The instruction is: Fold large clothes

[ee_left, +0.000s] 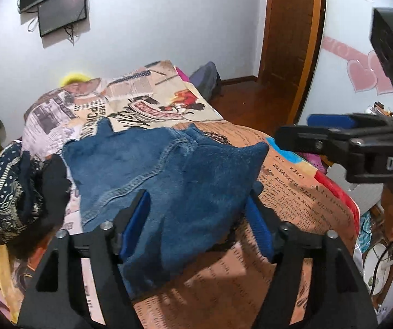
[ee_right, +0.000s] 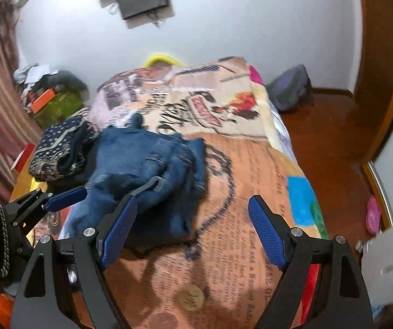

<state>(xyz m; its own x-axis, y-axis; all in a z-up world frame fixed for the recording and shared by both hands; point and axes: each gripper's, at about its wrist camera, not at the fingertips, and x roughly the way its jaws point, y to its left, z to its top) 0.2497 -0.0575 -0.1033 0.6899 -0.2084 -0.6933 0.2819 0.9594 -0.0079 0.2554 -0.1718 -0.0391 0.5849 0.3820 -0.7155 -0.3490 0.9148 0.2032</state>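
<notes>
Blue jeans (ee_left: 152, 175) lie bunched and partly folded on the bed; they also show in the right wrist view (ee_right: 147, 164). My left gripper (ee_left: 196, 216) is open, its blue pads on either side of the near end of the denim, which lies between the jaws. My right gripper (ee_right: 193, 227) is open and empty, just right of the jeans above the bedcover. In the left wrist view the right gripper (ee_left: 330, 131) shows at the right edge. The left gripper (ee_right: 62, 200) shows at the left in the right wrist view.
The bed carries a newspaper-print cover (ee_left: 292, 192). A dark dotted patterned cloth (ee_left: 4, 192) lies piled at the bed's left. A grey backpack (ee_right: 289, 87) sits on the wooden floor by the far wall. A wooden door (ee_left: 292, 27) and wall screens (ee_left: 59, 8) lie beyond.
</notes>
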